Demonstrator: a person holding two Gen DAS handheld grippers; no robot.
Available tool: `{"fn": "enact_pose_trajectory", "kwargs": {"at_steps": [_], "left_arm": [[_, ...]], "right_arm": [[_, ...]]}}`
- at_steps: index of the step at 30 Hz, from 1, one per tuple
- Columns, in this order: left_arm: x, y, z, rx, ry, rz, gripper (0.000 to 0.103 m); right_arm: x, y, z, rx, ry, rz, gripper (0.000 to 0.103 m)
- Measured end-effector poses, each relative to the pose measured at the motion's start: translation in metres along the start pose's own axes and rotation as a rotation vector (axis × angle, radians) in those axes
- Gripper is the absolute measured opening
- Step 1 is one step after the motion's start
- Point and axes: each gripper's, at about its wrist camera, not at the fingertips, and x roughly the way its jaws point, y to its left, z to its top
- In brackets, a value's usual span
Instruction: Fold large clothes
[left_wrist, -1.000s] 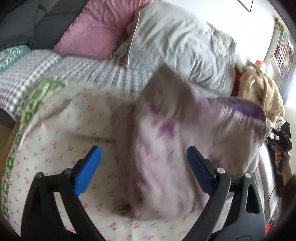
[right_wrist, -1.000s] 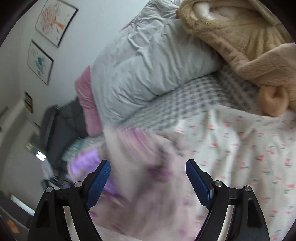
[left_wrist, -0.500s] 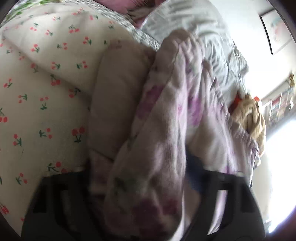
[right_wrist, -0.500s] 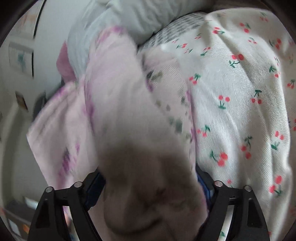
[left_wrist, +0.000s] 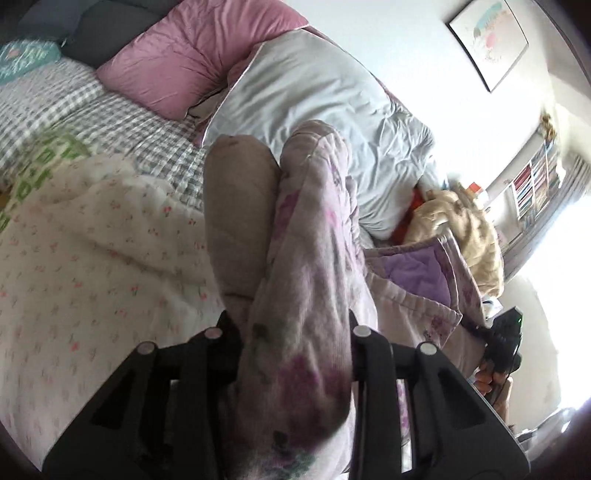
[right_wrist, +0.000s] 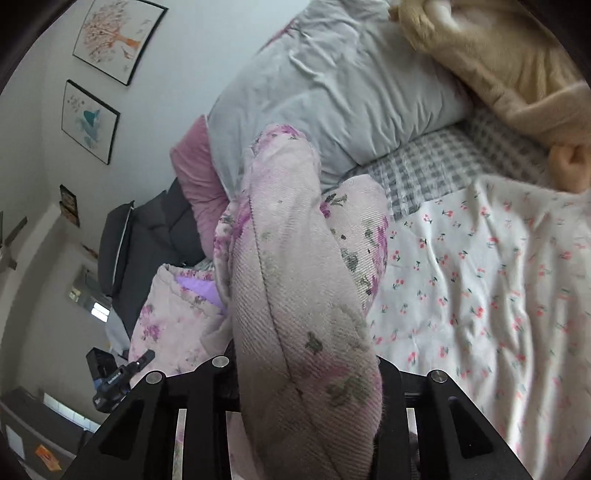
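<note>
A thick pink floral quilt (left_wrist: 310, 229) with a purple lining (left_wrist: 417, 273) hangs bunched over a bed. In the left wrist view a fat fold of it fills my left gripper (left_wrist: 291, 332). The jaws are closing and the pads press into the fabric, which hides them. In the right wrist view another fold of the same quilt (right_wrist: 288, 240) bulges up out of my right gripper (right_wrist: 303, 365). Those jaws are closing too and squeeze the cloth. The quilt sags between the two grips, raised off the cherry-print sheet (right_wrist: 480, 277).
The cherry-print sheet (left_wrist: 92, 266) covers a grey checked bedspread (left_wrist: 122, 122). A grey duvet (left_wrist: 314, 96) and a pink pillow (left_wrist: 192, 48) lie at the bed's head. A tan fleece blanket (right_wrist: 517, 55) is heaped at the far side. Framed pictures (right_wrist: 114, 40) hang on the wall.
Both grippers stood open above the bed with nothing between the fingers a second ago. They dipped onto the quilt, closed on folds of it, and have risen with it.
</note>
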Motion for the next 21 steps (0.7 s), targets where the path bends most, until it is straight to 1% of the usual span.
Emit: {"fn": "enact_pose_trajectory", "kwargs": {"at_steps": [2,4,5,7,8,9,10,11,12,13,14,15,16,17,18,19,20,21], "left_arm": [[-0.028,0.007,-0.014,-0.041,0.023,-0.020,0.034],[-0.045,0.011,-0.034,-0.069,0.055,-0.035,0.035],[-0.055,0.016,-0.050,-0.086,0.085,-0.042,0.035],[-0.064,0.026,-0.075,-0.098,0.131,-0.046,0.035],[-0.068,0.032,-0.093,-0.097,0.161,-0.043,0.036],[-0.068,0.040,-0.114,-0.093,0.196,-0.032,0.036],[-0.067,0.047,-0.127,-0.089,0.221,-0.022,0.037],[-0.061,0.058,-0.147,-0.078,0.264,0.000,0.039],[-0.054,0.066,-0.165,-0.059,0.309,0.024,0.040],[-0.039,0.079,-0.187,-0.029,0.384,0.071,0.043],[-0.030,0.088,-0.202,-0.007,0.443,0.120,0.045],[-0.017,0.103,-0.220,0.016,0.513,0.194,0.050],[-0.013,0.112,-0.227,0.020,0.523,0.204,0.061],[-0.019,0.121,-0.230,0.004,0.485,0.163,0.062],[-0.027,0.123,-0.229,-0.015,0.462,0.136,0.063],[-0.036,0.124,-0.224,-0.030,0.453,0.124,0.062],[-0.045,0.121,-0.218,-0.023,0.439,0.128,0.062],[-0.053,0.116,-0.212,0.006,0.417,0.141,0.063]], "right_arm": [[-0.032,0.010,-0.021,0.010,0.007,-0.005,0.033],[-0.058,0.008,-0.040,0.048,0.033,-0.007,0.033],[-0.067,0.007,-0.053,0.064,0.053,-0.011,0.033],[-0.081,0.006,-0.078,0.063,0.099,-0.037,0.033],[-0.084,0.003,-0.092,0.060,0.123,-0.050,0.033],[-0.085,-0.004,-0.114,0.062,0.161,-0.072,0.034],[-0.083,-0.011,-0.125,0.064,0.187,-0.087,0.035],[-0.079,-0.021,-0.142,0.067,0.225,-0.108,0.037],[-0.069,-0.035,-0.164,0.062,0.287,-0.151,0.039],[-0.064,-0.044,-0.178,0.058,0.327,-0.183,0.041],[-0.053,-0.058,-0.195,0.063,0.389,-0.240,0.044],[-0.042,-0.075,-0.212,0.072,0.450,-0.326,0.048],[-0.036,-0.090,-0.222,0.074,0.479,-0.395,0.057],[-0.037,-0.100,-0.228,0.078,0.472,-0.400,0.066],[-0.045,-0.108,-0.229,0.090,0.446,-0.354,0.068],[-0.051,-0.111,-0.228,0.097,0.442,-0.341,0.071],[-0.060,-0.109,-0.223,0.081,0.435,-0.351,0.072],[-0.066,-0.105,-0.220,0.048,0.427,-0.372,0.072]]}}
